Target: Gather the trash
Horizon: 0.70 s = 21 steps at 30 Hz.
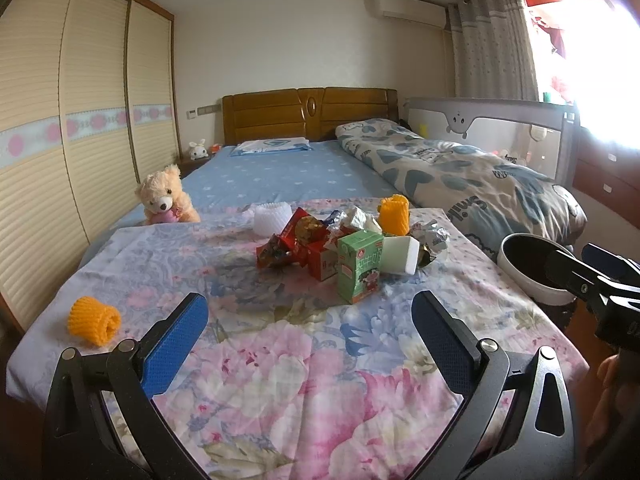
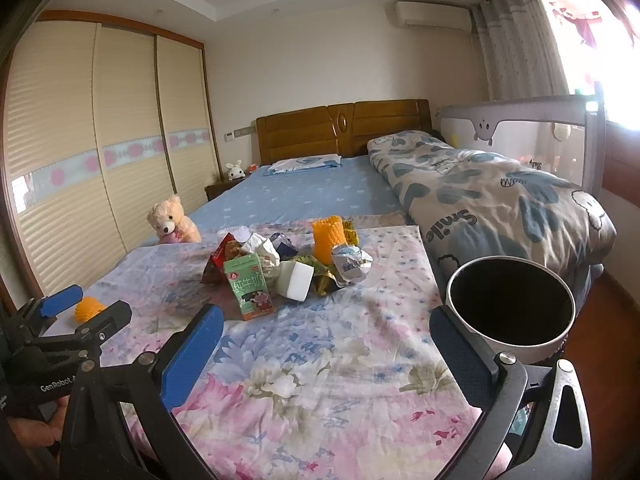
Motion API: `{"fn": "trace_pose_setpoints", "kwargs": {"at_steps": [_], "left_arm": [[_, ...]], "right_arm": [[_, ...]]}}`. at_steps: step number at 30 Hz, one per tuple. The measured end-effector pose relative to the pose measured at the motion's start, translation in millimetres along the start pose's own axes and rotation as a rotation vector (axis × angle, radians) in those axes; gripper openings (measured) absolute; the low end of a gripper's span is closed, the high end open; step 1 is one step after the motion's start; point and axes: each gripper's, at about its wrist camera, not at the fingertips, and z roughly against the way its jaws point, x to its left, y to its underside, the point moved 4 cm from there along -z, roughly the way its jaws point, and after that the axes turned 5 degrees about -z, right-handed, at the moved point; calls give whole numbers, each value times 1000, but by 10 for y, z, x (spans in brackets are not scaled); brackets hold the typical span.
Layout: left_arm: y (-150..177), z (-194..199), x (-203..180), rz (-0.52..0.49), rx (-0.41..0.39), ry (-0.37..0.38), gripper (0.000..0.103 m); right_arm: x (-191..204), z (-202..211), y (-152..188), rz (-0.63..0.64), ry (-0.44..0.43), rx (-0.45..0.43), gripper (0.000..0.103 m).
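On the bed, a floral sheet (image 1: 280, 360) covers the near end, and both grippers hover above it with their fingers spread wide and nothing between them.

Off to the left of the left gripper's (image 1: 310, 322) fingers lies an orange foam net sleeve (image 1: 94, 321) on its side, well apart from the rest of the trash. Farther out on that side, a cream teddy bear (image 1: 166, 196) sits at the far edge of the floral sheet, near the wardrobe (image 1: 60, 120).

Straight ahead of the left gripper's fingers, beyond the tips and between them, is the trash pile: a white foam net (image 1: 272, 216) at the far left of it, red snack wrappers (image 1: 288, 244) next, a red carton (image 1: 322, 262), and a green milk carton (image 1: 358, 266) standing upright nearest the fingers. Just to the right of the green milk carton lies a white bottle (image 1: 400, 256), with crumpled foil wrappers (image 1: 432, 236) beside it and a second orange net sleeve (image 1: 394, 214) upright behind.

In the right wrist view the same green milk carton (image 2: 250, 286) stands ahead of the left finger of the right gripper (image 2: 326, 330). Just beyond that gripper's right finger is the trash bin (image 2: 510, 308), white-walled with a dark inside, its rim close to the fingertip. Past it, a folded patterned quilt (image 2: 492, 200) lies along the bed's right side.
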Motion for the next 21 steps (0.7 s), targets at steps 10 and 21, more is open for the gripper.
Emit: {"fn": "trace_pose_setpoints", "kwargs": {"at_steps": [10, 21], "left_arm": [[1, -12, -13, 1, 2, 2, 103], [7, -2, -14, 2, 5, 3, 103]], "right_arm": [[14, -18, 11, -6, -13, -3, 103], [30, -9, 8, -7, -20, 0, 103]]}}
